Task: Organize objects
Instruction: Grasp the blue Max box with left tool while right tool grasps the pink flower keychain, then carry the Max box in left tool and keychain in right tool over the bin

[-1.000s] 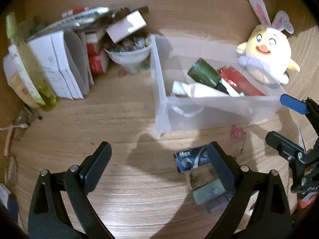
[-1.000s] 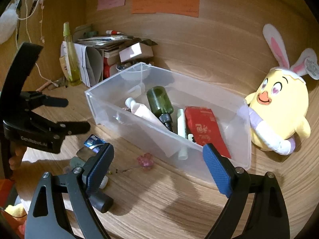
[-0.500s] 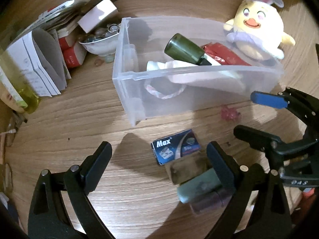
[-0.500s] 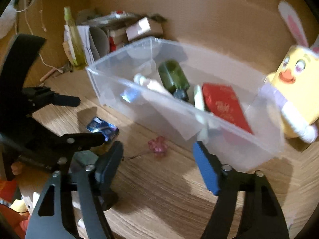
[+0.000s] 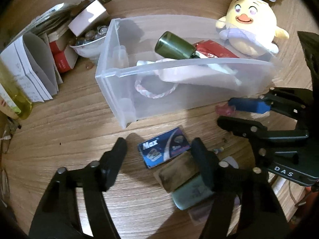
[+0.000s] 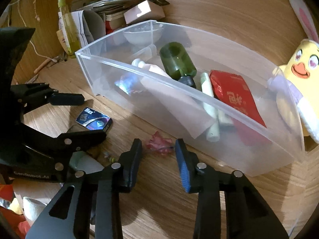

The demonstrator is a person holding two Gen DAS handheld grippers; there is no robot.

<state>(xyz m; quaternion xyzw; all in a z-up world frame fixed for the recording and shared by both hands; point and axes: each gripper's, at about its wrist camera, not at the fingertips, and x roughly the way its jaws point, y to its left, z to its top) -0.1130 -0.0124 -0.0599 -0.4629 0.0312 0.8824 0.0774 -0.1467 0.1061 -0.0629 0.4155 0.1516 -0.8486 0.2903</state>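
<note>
A blue "Max" box [image 5: 163, 151] lies flat on the wooden desk between the fingers of my left gripper [image 5: 159, 149]. Its jaws are closing, and a gap still shows on the box's left side. A small pink clip [image 6: 157, 142] lies in front of the clear plastic bin [image 6: 159, 79]. My right gripper [image 6: 158, 147] straddles it with its jaws closing, and the pads stand just clear of it. The bin holds a green bottle [image 6: 177, 63], a red packet [image 6: 233, 95], a white tube and a braided bracelet [image 5: 153, 91].
A brown flat block [image 5: 179, 173] and a grey-green block [image 5: 191, 195] lie under my left gripper's right finger. A yellow plush chick [image 5: 249, 23] sits behind the bin. A bowl of beads [image 5: 87, 43], folded papers [image 5: 30, 65] and a yellow bottle [image 5: 12, 91] crowd the left.
Both grippers have come lower and nearer the desk. The left jaws narrowed around the Max box, and the right jaws narrowed around the pink clip.
</note>
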